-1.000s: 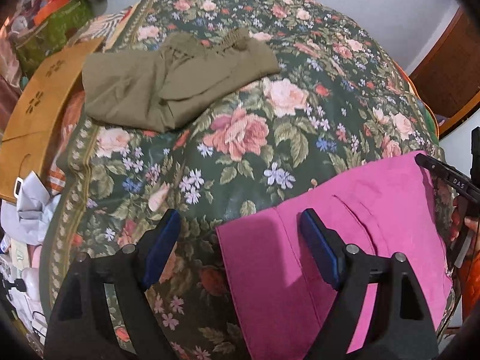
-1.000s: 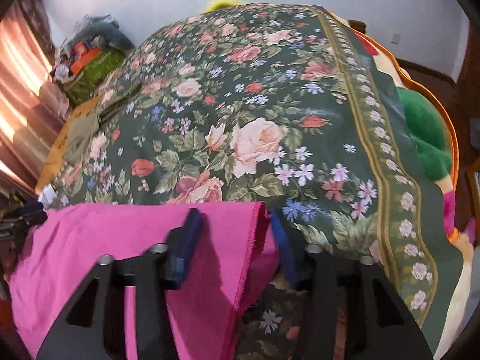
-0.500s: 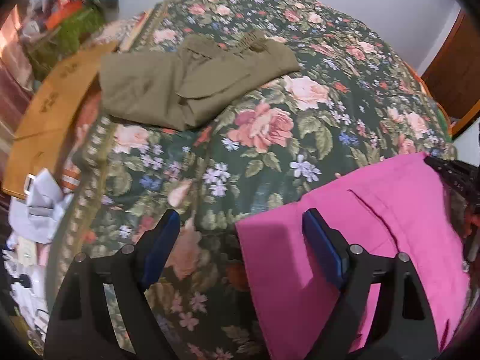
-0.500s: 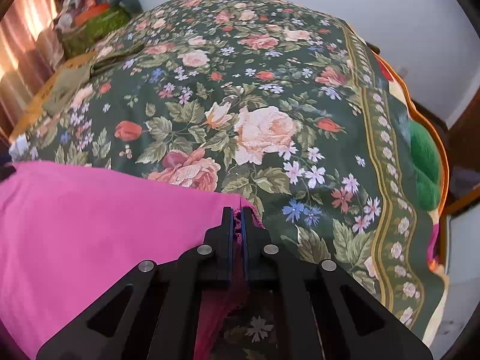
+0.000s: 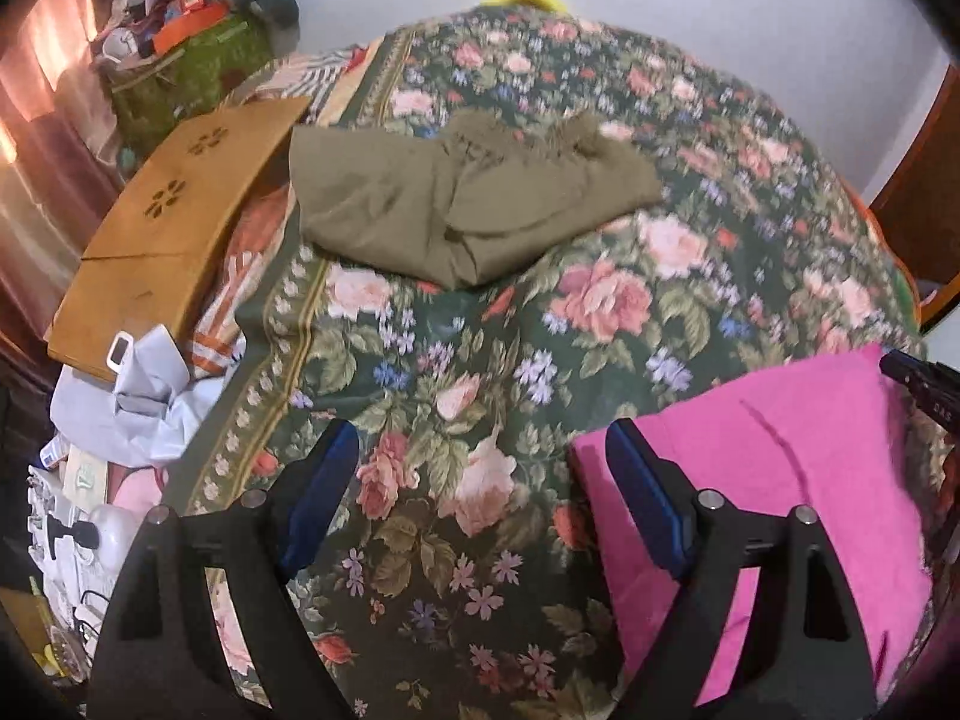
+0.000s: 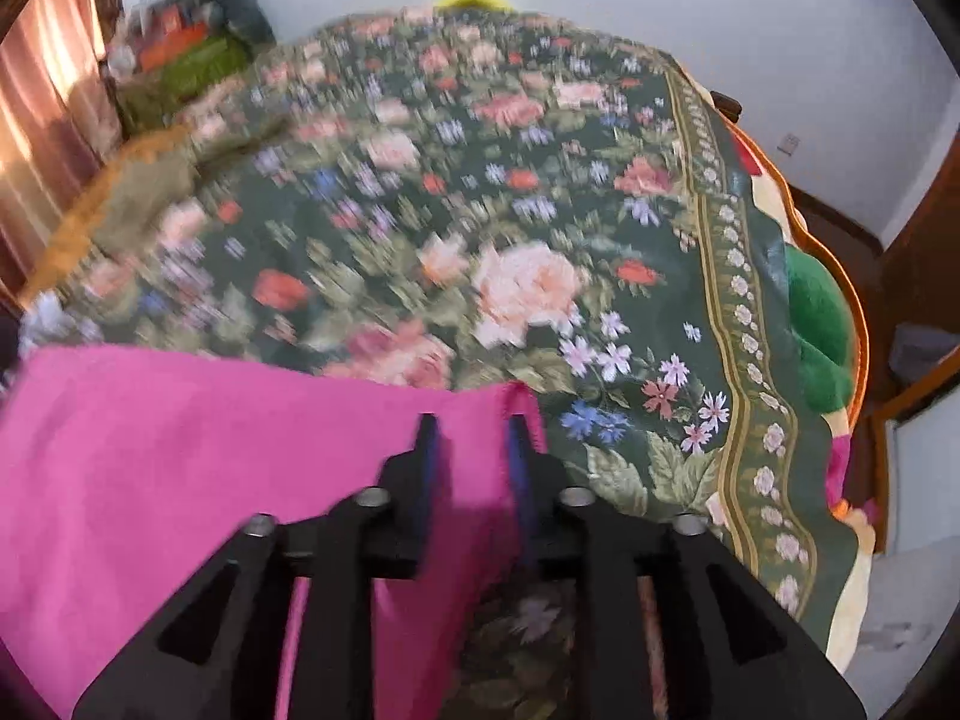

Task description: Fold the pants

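A: How are the two grippers held?

B: Both tilt steeply down toward the bed. The left gripper [image 5: 483, 465] has its jaws wide apart with nothing between them; under the gap lies only the floral bedspread [image 5: 540, 312]. Its right-hand finger overlaps the near left corner of the pink pants [image 5: 780, 480], but the pads grip nothing.

A: And the right gripper?

B: The right gripper [image 6: 471, 444] sits at the pants' right edge. Its jaws have just been opening and now stand a little apart, with the pink cloth's corner between them. That view is smeared, so I cannot tell whether the pads press on the cloth.

A: Where do the pants lie?

B: The pink pants [image 6: 180, 450] are spread flat along the near edge of the bed, between the two grippers.

A: Anything else around?

B: Folded olive-green pants [image 5: 468, 204] lie farther back on the spread, well apart from the pink pair. Left of the bed are a tan wooden board [image 5: 174, 222], a crumpled pale cloth [image 5: 144, 408] and a green bag [image 5: 198, 66]. Nothing stands between the grippers and the pink pants.
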